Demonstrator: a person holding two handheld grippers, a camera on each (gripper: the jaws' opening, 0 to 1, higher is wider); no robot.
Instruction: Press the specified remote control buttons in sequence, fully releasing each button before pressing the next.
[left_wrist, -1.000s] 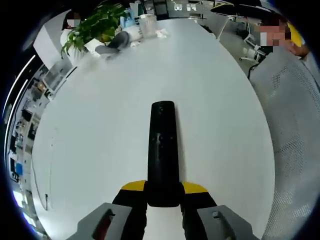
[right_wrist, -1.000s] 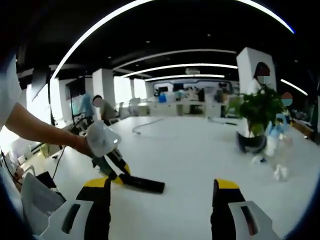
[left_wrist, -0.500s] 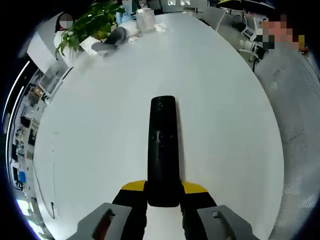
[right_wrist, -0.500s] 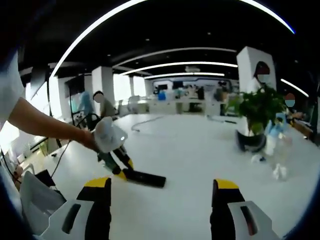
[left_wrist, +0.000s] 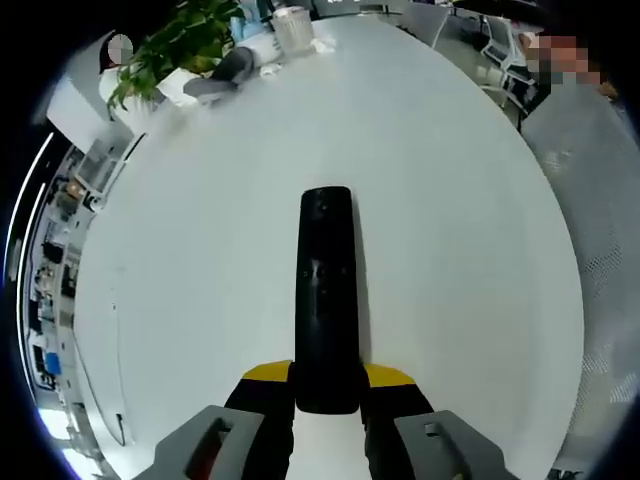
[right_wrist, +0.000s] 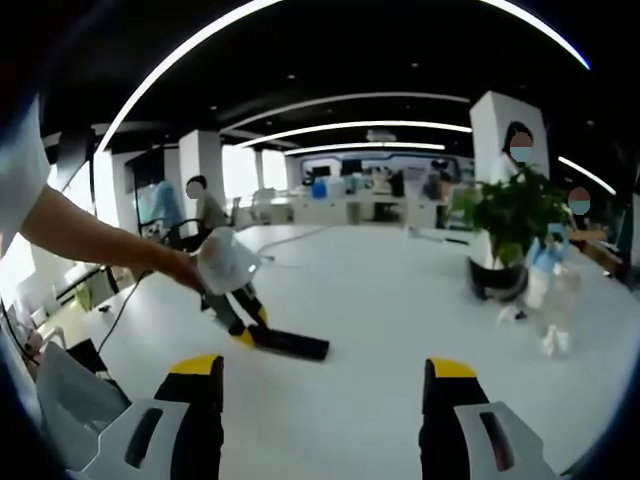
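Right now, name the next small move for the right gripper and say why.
Probably bring the right gripper toward the black remote control: the left gripper holds its near end over the white table, while the right one's jaws are open, empty and apart from it.

Black remote (left_wrist: 325, 300) on white table (left_wrist: 200, 260); yellow-tipped left claw (left_wrist: 326, 376); green-leaved plant (right_wrist: 512, 215) in dark pot.

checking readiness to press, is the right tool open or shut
Open: in the right gripper view the right tool shows its yellow-tipped jaws wide apart with nothing between them.
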